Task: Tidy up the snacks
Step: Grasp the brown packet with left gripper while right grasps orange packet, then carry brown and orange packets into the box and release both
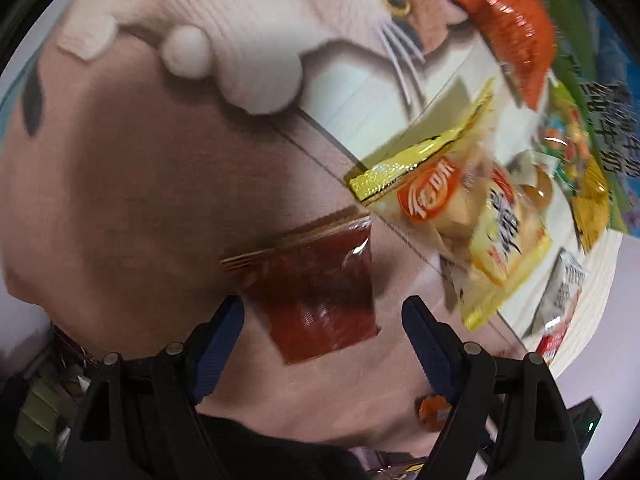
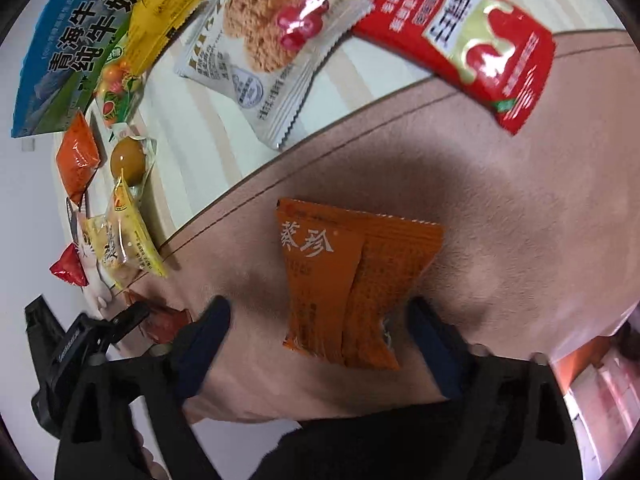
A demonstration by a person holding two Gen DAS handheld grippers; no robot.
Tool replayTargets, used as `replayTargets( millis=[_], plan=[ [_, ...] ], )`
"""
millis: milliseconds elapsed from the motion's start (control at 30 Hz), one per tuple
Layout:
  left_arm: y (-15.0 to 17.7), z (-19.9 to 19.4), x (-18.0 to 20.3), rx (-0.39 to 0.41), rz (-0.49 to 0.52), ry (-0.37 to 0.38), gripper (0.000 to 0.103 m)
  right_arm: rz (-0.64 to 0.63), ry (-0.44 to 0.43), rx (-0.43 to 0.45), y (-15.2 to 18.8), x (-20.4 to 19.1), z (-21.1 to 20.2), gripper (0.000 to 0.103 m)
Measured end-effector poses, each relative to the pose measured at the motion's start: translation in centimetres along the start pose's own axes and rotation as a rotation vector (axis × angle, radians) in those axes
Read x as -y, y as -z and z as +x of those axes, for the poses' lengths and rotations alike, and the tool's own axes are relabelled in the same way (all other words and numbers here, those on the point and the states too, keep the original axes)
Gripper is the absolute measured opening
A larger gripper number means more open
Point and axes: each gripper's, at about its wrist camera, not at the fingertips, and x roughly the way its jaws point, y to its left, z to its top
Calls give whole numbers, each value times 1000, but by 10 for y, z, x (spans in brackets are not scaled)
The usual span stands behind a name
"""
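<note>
The left gripper (image 1: 322, 334) hung with its dark blue padded fingers apart, straddling a flat dark red foil sachet (image 1: 316, 288) that lay on the pinkish-brown fabric mat (image 1: 120, 200); the pads stood clear of it on both sides. The right gripper (image 2: 320, 330) was likewise apart around a crinkled orange foil snack packet (image 2: 352, 280), its right pad close against the packet's edge at about four o'clock, though whether it touched could not be told. Neither packet was gripped.

At one to three o'clock from the left gripper, a yellow clear-windowed snack bag (image 1: 472, 216) lay over the mat's edge. In the right view, a white biscuit wrapper (image 2: 264, 56) lay at twelve o'clock and a long red sachet (image 2: 460, 40) at one.

The likely trouble: both packets were thin, slick and flat, so closing pads could slide over the foil or pinch the mat's fabric with it. The left view was blurred, suggesting fast motion that could nudge the sachet aside.
</note>
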Motion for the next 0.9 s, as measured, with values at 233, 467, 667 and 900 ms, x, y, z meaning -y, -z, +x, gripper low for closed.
replayTargets(
  millis=[233,467,667,900],
  plan=[
    [19,7,29,127,165,-109,65,-59,71,4,3,-12,24,59],
    [78,17,77,195,668,-285,55,-270,134,-16,10,-26,25,48],
    [87,32,85,183,677,-303,58,-565,347,85,12,-74,23,53],
    [87,29,87,214,626,-314,59,-489,328,88,15,-68,33,65]
  ],
)
